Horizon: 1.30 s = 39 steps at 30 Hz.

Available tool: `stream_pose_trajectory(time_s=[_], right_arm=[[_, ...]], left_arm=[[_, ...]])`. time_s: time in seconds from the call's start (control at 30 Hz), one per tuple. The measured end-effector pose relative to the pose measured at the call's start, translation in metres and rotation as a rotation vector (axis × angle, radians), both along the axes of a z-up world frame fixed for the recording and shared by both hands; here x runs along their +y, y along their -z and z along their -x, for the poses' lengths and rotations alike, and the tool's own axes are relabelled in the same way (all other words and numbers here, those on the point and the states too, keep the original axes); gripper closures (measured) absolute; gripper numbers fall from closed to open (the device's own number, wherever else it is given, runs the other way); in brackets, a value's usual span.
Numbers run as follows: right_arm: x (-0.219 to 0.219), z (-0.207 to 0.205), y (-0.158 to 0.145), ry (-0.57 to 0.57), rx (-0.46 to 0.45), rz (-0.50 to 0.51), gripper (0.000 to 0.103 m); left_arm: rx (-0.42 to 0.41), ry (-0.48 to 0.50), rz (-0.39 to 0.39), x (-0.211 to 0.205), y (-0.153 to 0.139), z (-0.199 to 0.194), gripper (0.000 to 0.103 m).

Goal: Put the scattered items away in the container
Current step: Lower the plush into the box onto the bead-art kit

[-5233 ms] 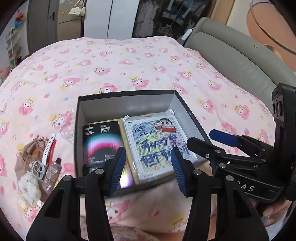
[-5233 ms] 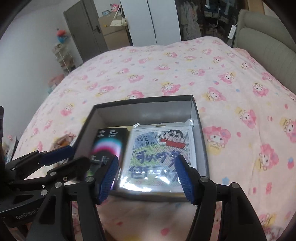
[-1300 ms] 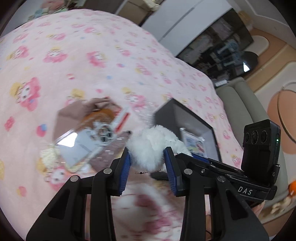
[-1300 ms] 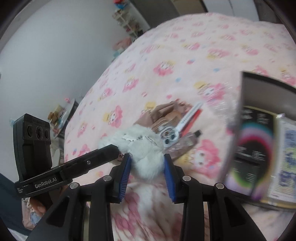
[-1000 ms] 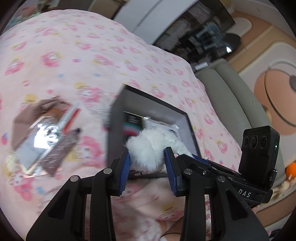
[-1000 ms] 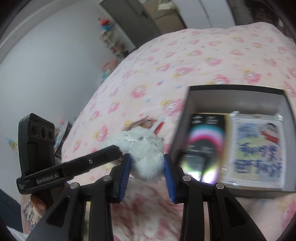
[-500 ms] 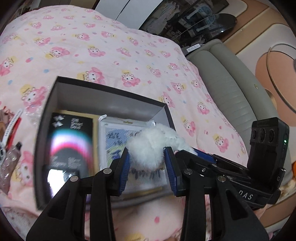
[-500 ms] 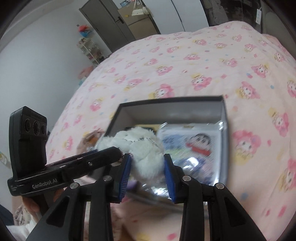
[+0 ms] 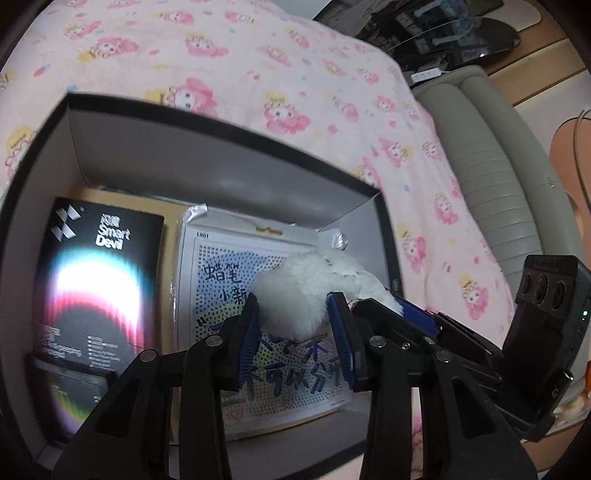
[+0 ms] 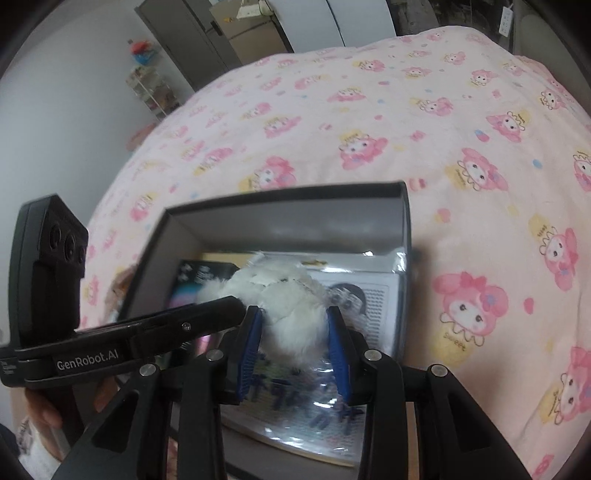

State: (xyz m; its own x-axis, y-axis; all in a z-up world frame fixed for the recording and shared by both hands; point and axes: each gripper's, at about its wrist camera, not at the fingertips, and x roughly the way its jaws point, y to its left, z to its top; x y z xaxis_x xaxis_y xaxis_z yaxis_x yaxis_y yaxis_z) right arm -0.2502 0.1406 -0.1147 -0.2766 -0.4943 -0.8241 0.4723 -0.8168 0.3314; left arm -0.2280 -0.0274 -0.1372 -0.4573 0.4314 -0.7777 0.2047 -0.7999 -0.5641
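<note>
A white fluffy plush toy (image 9: 295, 295) is held between both grippers over the open dark box (image 9: 221, 155). My left gripper (image 9: 295, 347) is shut on the plush, and my right gripper (image 10: 293, 345) is shut on it too (image 10: 291, 306). The plush hangs above the cartoon bead-art pack (image 9: 221, 280) lying in the box. A black "Smart Devil" package (image 9: 92, 288) lies to its left. The box also shows in the right wrist view (image 10: 295, 229).
The box sits on a bed with a pink cartoon-print blanket (image 9: 258, 55). A grey padded headboard (image 9: 491, 158) runs along the right. A door and white cabinets (image 10: 258, 29) stand beyond the bed. A hand (image 10: 40, 410) grips the left tool.
Both grippers lifted the plush off the pile left of the box and carried it right, over the box. It now hangs lower, just above the bead-art pack.
</note>
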Motion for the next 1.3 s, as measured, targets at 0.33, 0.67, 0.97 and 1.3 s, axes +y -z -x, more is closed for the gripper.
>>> stream_pose_trajectory(time_s=[0.33, 0.67, 0.97, 1.3], right_arm=[[-0.007, 0.005, 0.015, 0.010, 0.004, -0.077, 0.071], [-0.007, -0.004, 0.008, 0.034, 0.084, -0.152, 0.072], [-0.005, -0.019, -0.012, 0.062, 0.173, -0.214, 0.070], [-0.022, -0.001, 0.008, 0.029, 0.124, -0.258, 0.070]], left_arm=[[-0.102, 0.006, 0.075, 0.005, 0.022, 0.011, 0.065], [-0.116, 0.009, 0.103, 0.002, 0.019, -0.001, 0.059], [-0.156, 0.154, 0.304, 0.024, 0.012, 0.011, 0.059], [-0.158, 0.104, 0.340, 0.011, 0.014, 0.042, 0.062]])
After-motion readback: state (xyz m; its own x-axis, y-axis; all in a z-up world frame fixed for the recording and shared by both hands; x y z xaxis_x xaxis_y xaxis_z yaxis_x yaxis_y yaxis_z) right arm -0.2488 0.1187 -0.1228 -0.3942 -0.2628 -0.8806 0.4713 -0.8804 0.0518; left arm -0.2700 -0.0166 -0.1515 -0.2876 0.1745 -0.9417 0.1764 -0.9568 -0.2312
